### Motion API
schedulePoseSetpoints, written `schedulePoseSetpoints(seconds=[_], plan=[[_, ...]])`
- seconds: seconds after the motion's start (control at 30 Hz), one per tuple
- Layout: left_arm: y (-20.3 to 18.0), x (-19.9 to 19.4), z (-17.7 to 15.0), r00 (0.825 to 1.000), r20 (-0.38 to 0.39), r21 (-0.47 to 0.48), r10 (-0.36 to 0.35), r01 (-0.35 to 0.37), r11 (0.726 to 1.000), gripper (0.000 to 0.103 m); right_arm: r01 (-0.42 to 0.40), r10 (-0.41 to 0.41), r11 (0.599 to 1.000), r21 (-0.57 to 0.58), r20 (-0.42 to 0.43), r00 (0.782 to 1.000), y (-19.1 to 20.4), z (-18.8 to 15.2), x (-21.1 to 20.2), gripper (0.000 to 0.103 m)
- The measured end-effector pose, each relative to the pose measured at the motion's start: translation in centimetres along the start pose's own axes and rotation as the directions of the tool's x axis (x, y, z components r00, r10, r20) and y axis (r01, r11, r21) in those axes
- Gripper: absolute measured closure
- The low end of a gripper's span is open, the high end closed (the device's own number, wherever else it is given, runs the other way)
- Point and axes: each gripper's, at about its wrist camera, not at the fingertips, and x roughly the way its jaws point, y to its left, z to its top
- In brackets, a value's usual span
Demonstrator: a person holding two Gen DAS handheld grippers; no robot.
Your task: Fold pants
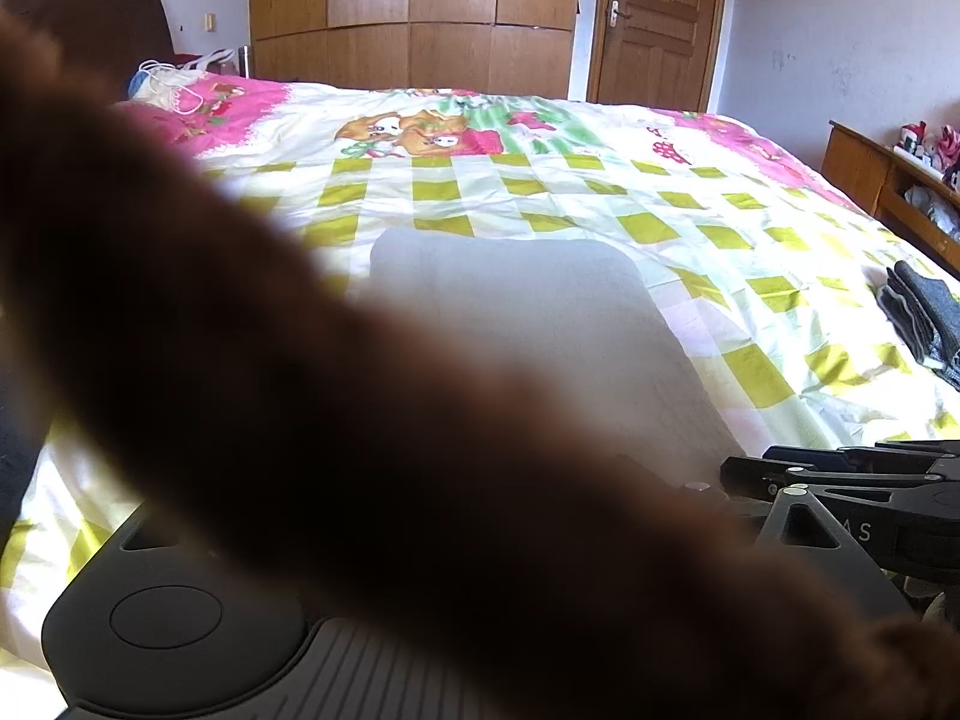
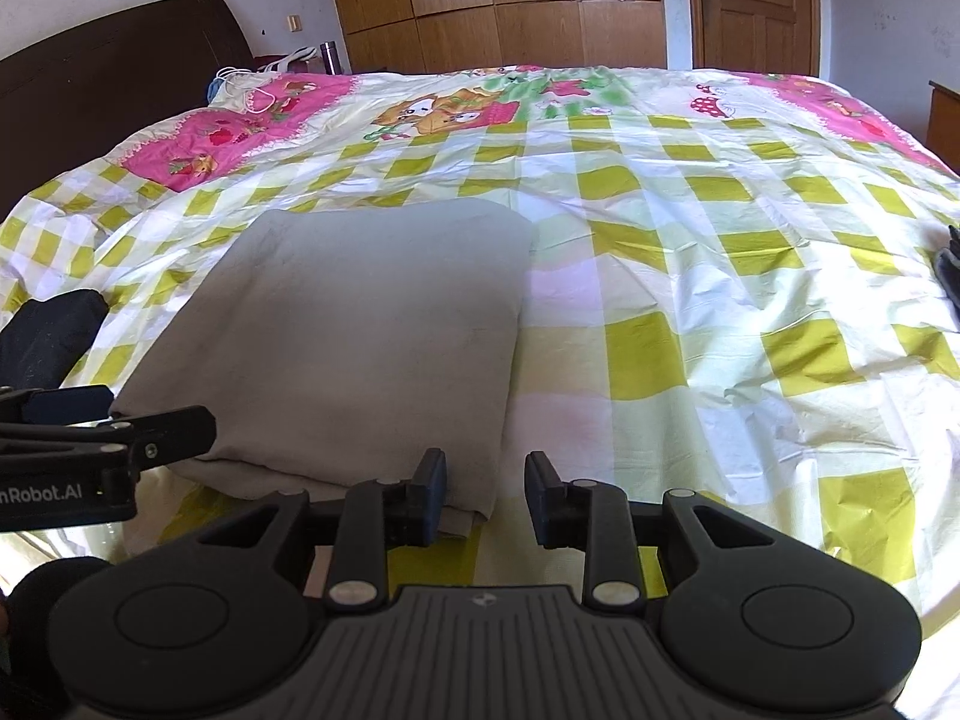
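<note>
The pants [image 2: 366,324] are beige-grey and lie folded into a thick rectangle on the checked bedspread [image 2: 690,276]; they also show in the left wrist view [image 1: 528,312]. My right gripper [image 2: 486,495] is open and empty at the pants' near right corner, its left finger over the fabric edge. My left gripper [image 2: 180,426] reaches in from the left at the pants' near left corner, and its fingers look closed together. In the left wrist view a blurred brown shape [image 1: 360,450] covers the left gripper's fingers.
A dark folded garment [image 1: 924,318] lies at the bed's right edge. A dark cloth [image 2: 48,330] lies left of the pants. A dark headboard [image 2: 108,60], bags [image 2: 258,84], a wooden wardrobe [image 2: 498,0] and a door [image 2: 750,0] stand beyond the bed.
</note>
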Motion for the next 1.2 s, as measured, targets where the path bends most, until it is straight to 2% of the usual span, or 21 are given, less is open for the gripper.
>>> schedulePoseSetpoints(seconds=[0.13,0.4,0.7,0.87,0.93,1.1,1.2], plan=[[-0.3,0.0,-0.2,1.000,0.004,0.011,0.020,-0.020,1.000,0.009,0.019,-0.019,1.000,-0.004,0.011,1.000,0.0,-0.2,0.1,0.060],[-1.9,1.2,-0.4,0.996,-0.042,0.104,0.083,-0.079,0.991,0.009,0.020,-0.020,1.000,0.007,-0.006,1.000,-0.3,-0.6,0.6,0.056],[-1.3,1.4,-0.2,0.995,-0.055,0.059,0.081,-0.078,0.995,0.009,0.017,-0.017,1.000,-0.017,-0.006,1.000,0.1,-1.0,0.5,0.056],[-2.0,1.0,-0.3,0.992,-0.044,0.114,0.122,-0.116,0.987,0.009,0.008,-0.008,1.000,-0.016,-0.005,1.000,-0.1,-1.1,0.4,0.056],[-2.3,0.6,-0.4,0.989,-0.027,0.136,0.148,-0.143,0.980,0.005,0.002,-0.002,1.000,-0.015,0.000,1.000,-0.2,-1.1,0.2,0.056],[-2.1,0.0,-0.4,0.994,-0.057,0.064,0.091,-0.087,0.994,0.004,-0.009,0.009,1.000,-0.003,0.008,1.000,-0.4,-1.1,-0.1,0.055],[-2.5,-0.1,-0.5,0.991,-0.053,0.071,0.126,-0.122,0.990,0.004,-0.013,0.013,1.000,-0.001,0.009,1.000,-0.5,-1.2,-0.4,0.055]])
